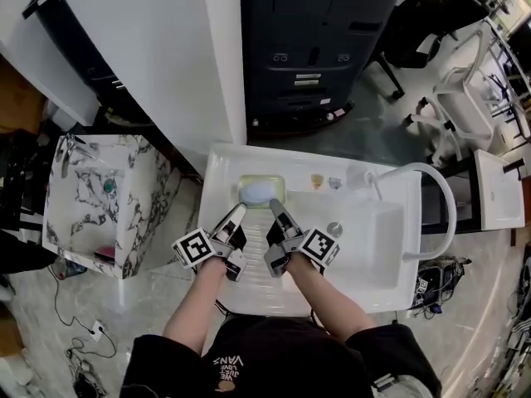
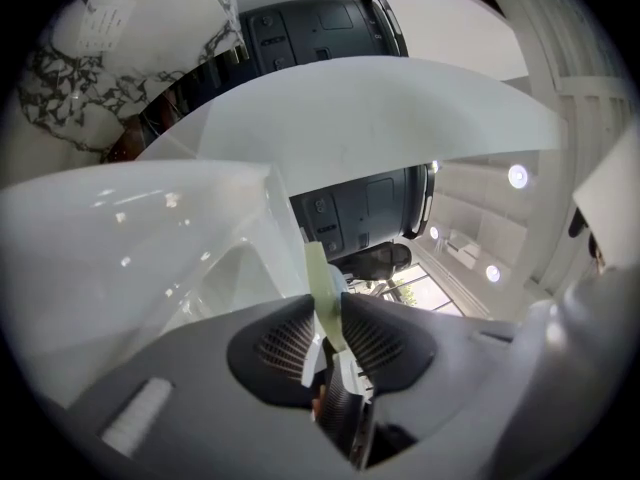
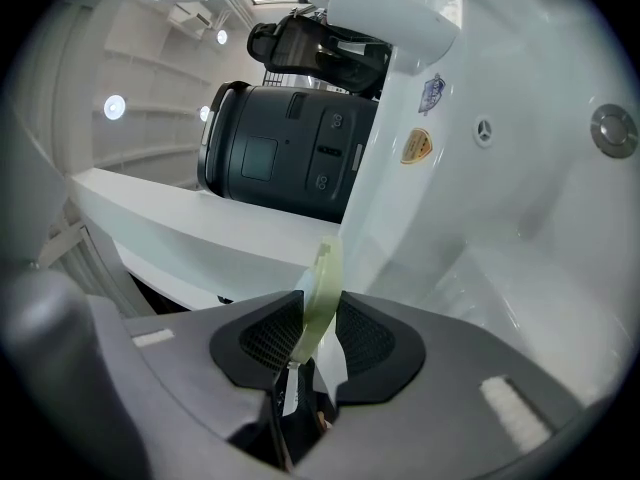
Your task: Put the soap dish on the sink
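Fingers of your left gripper and right gripper pinch the pale green soap dish at its 7 and 5 o'clock, by the sink's 10 o'clock corner. Your left gripper view shows pads clamped on its rim. Your right gripper view shows the same grip.

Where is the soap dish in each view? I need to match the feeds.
Head view: soap dish at centre, over the back left corner of the sink.
Left gripper view: lower centre, pale green rim edge-on, pinched between the jaws.
Right gripper view: lower centre, rim edge-on between the jaws.
Shared landmark: the dark printer behind the sink.
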`<state>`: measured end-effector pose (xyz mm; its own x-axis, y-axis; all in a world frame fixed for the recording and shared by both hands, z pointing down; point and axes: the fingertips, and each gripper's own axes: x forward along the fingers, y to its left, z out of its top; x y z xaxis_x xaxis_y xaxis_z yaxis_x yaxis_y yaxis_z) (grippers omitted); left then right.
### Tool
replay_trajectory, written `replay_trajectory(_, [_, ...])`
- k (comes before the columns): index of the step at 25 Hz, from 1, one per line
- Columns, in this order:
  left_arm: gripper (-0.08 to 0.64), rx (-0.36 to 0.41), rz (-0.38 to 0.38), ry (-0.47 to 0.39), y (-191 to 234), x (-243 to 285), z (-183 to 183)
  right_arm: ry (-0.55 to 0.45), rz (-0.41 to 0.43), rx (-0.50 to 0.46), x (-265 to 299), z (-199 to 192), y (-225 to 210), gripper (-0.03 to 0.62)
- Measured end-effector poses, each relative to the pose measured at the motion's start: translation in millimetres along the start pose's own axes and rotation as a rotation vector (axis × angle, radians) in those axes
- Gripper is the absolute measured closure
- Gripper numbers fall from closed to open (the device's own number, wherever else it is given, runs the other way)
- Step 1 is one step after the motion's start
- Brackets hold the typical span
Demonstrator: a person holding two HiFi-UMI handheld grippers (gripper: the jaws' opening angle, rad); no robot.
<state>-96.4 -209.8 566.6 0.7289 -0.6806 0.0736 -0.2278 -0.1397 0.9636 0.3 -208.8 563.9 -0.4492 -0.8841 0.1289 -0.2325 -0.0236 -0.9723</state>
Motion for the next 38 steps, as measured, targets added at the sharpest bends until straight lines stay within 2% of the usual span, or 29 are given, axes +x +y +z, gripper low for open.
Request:
replay_trajectory(11, [0.422,-0.027,0.042,0.011,31.1,13.3,3.5,-0.018,-0.036,0.014,16.9,3.8,-25.1,0.5])
replay_trajectory(19, [0.422,-0.007,0.074,0.012,35.7,21.6,3.0,-0.022,-0.059,0.035,19.8,7.5,-36.0,0.499])
replay_trajectory(23, [0.422,-0.024,0.1,0.007,36.9,23.3,1.8,-0.024,-0.063,0.036,20.7,9.6,-38.2,0.5])
replay_trajectory(27, [0.422,0.006,0.116,0.002,38.4,28.2,2.8,-0.024,-0.069,0.031,22.4,12.7,-39.5,0.5])
replay_trajectory(38, [0.422,0.03,0.191,-0.023,44.3,39.3,4.3,-0.027,-0.093,0.018,29.7,19.9,-43.0,0.5])
